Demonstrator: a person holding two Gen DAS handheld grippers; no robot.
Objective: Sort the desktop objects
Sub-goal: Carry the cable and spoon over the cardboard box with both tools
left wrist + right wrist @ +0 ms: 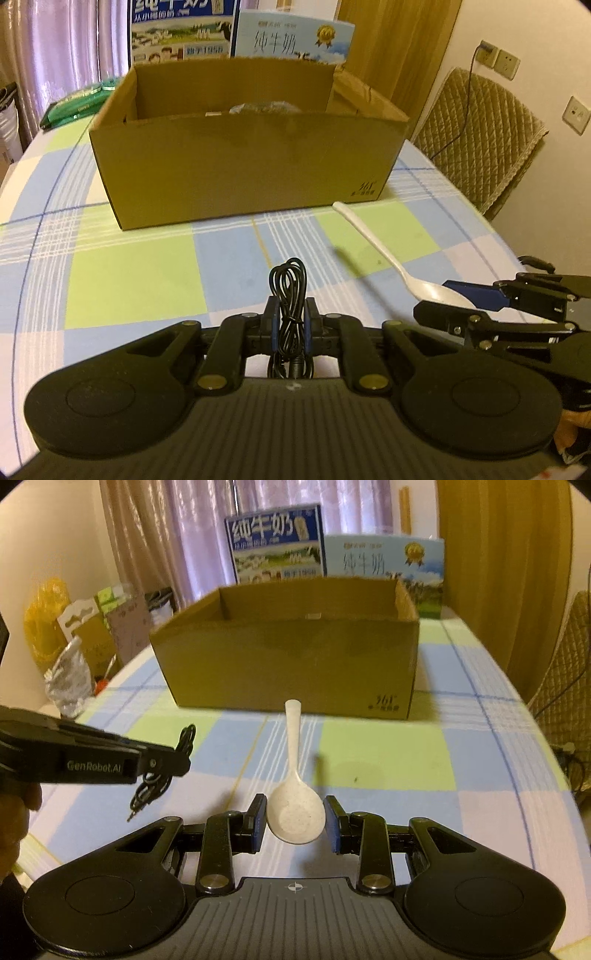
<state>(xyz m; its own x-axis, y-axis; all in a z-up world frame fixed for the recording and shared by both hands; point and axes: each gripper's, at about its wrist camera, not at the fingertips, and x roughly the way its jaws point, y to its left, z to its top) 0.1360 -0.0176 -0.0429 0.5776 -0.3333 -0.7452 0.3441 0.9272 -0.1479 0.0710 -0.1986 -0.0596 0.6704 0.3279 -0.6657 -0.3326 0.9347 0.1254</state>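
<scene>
While the left tool is clamped on a coiled black cable at bottom centre of its view, the right tool stands open around the bowl of a white spoon, pads apparently not yet touching. Spoon looks light, stiff, smooth plastic, likely slippery; the bowl edges or the neck seem the best hold. Cable is soft and floppy, pinched mid-bundle. Cardboard box sits mid-frame on the checked desk, handle pointing toward it.
</scene>
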